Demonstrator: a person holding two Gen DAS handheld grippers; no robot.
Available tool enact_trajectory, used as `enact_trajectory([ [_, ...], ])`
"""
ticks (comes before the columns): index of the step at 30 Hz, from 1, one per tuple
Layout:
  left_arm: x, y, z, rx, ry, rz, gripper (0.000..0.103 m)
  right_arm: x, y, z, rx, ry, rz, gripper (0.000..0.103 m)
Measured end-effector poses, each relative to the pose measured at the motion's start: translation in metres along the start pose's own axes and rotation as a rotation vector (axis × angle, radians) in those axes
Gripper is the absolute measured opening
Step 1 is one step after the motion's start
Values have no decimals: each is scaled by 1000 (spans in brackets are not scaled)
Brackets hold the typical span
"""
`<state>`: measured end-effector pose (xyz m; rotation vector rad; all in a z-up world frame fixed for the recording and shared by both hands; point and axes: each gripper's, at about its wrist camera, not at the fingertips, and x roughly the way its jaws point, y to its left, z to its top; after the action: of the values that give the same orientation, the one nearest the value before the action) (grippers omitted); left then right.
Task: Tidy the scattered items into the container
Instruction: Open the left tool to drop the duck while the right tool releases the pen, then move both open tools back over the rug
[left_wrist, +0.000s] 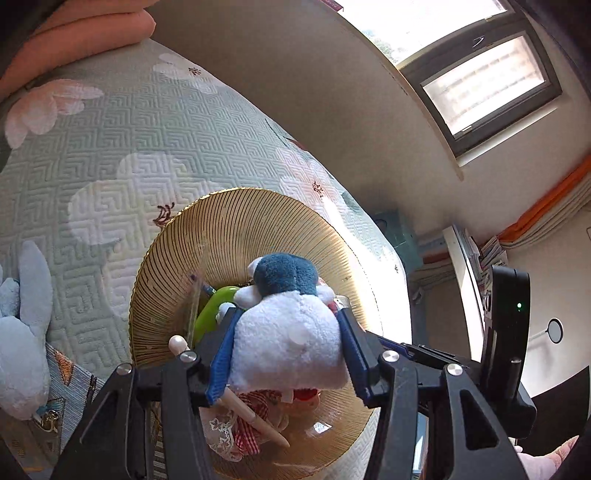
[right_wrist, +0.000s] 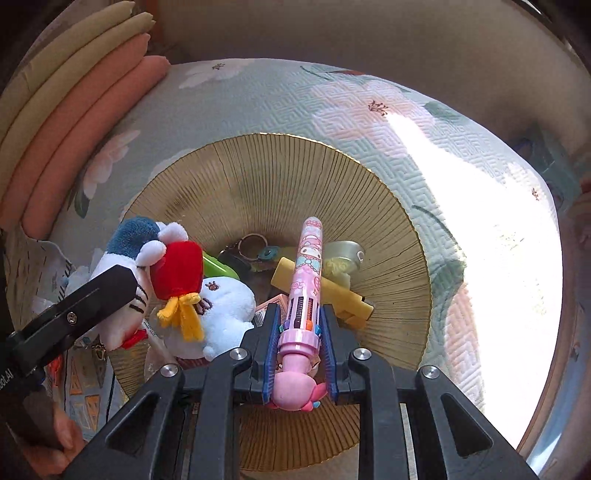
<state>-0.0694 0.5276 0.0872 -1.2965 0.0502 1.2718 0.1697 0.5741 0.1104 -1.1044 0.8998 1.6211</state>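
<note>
A gold ribbed bowl (left_wrist: 236, 221) (right_wrist: 280, 173) lies on a pale green quilted bed. My left gripper (left_wrist: 286, 314) is shut on a white plush toy with a blue head (left_wrist: 288, 332) and holds it above the bowl. It shows at the left of the right wrist view (right_wrist: 129, 240). My right gripper (right_wrist: 297, 314) is shut on a pink multicolour pen (right_wrist: 304, 280), held over the bowl. In the bowl lie a white plush with a red hat (right_wrist: 207, 295), a yellow bar (right_wrist: 328, 291), a key ring (right_wrist: 253, 243), a green item (left_wrist: 212, 310) and a wooden stick (left_wrist: 236, 398).
A light blue plush (left_wrist: 22, 332) lies on the bed at the left. Folded pink and yellow blankets (right_wrist: 74, 122) are stacked at the far left. A wall and window (left_wrist: 487, 85) stand beyond the bed. Strong sunlight falls on the bed's right side (right_wrist: 498, 277).
</note>
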Motion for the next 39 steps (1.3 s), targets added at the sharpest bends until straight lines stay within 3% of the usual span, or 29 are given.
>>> enact_trajectory([
  [1, 3, 3, -4, -1, 11, -12, 54, 0, 1, -4, -1, -13, -1, 25],
  [2, 4, 4, -8, -1, 25, -13, 58, -2, 3, -9, -5, -24, -7, 35],
  [5, -12, 6, -24, 18, -24, -23, 58, -19, 5, -25, -4, -99, -21, 59],
  [7, -37, 9, -39, 12, -88, -35, 58, -40, 8, -38, 1, -177, -1, 60],
  [9, -68, 16, -59, -20, -150, -47, 66, -62, 24, -54, -24, -252, 22, 63],
  [11, -103, 25, -82, -57, -199, -14, 67, -83, 49, -73, -68, -314, 71, 68],
  [14, -163, 43, -118, -128, -282, 76, 67, -105, 96, -103, -177, -348, 171, 84],
  [17, -230, 70, -155, -212, -376, 229, 67, -117, 147, -127, -290, -332, 278, 84],
  [21, -316, 120, -206, -363, -490, 491, 71, -118, 211, -140, -368, -246, 443, 85],
  [24, -362, 176, -242, -514, -528, 626, 71, -107, 254, -147, -411, -189, 486, 89],
  [26, -372, 210, -260, -590, -497, 623, 71, -96, 278, -153, -439, -146, 485, 89],
  [30, -354, 237, -273, -587, -413, 625, 71, -74, 306, -166, -495, -96, 462, 89],
  [35, -332, 246, -260, -536, -412, 744, 71, -50, 322, -170, -520, -57, 429, 89],
  [39, -323, 261, -257, -559, -417, 762, 71, -31, 330, -167, -511, -22, 442, 89],
])
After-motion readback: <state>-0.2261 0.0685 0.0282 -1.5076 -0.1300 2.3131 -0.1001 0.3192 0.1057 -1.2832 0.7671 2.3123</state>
